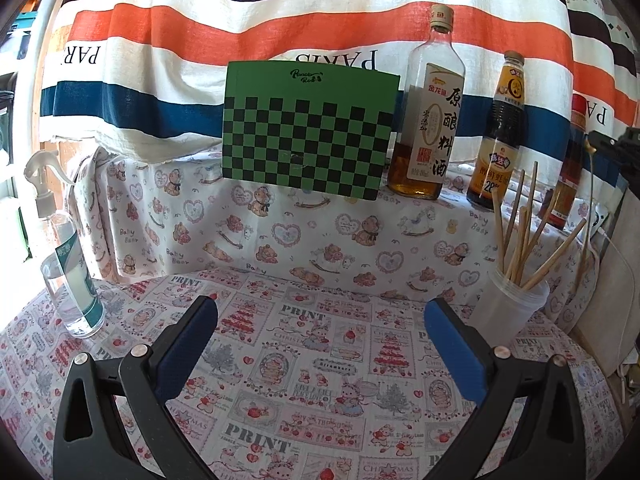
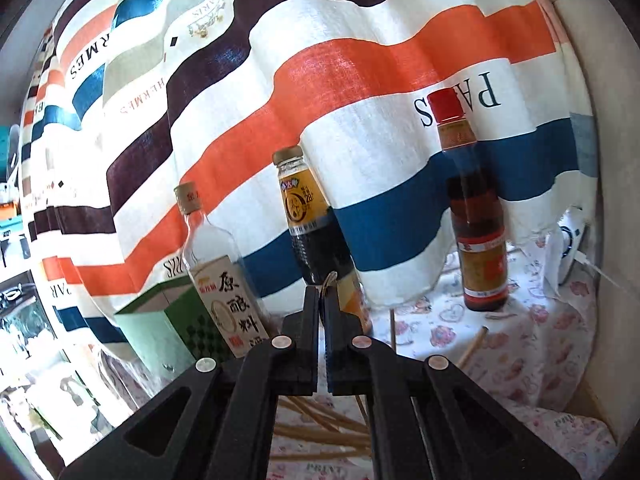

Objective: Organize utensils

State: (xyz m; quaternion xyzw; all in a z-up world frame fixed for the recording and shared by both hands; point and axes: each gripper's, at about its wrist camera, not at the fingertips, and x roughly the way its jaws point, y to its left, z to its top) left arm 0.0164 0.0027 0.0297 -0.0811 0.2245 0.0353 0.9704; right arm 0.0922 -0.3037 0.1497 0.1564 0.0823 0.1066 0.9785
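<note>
Several chopsticks (image 2: 320, 432) below clenched right hand-held gripper (image 2: 322, 300); pinched item unclear.

Chopsticks (image 1: 520, 236) standing in a cup (image 1: 510, 308) at the right of the table (image 1: 320, 360), spray bottle (image 1: 68, 272) far left. Behind, on the raised ledge (image 1: 280, 216): checkered board (image 1: 308, 132) leaning against the curtain (image 1: 280, 32), then three bottles to its right, cooking wine bottle (image 1: 430, 120), dark sauce bottle (image 1: 500, 136), red-capped bottle (image 1: 568, 168). Seemingly more chopsticks (image 2: 320, 428) lying below the right gripper (image 2: 322, 292).
</note>
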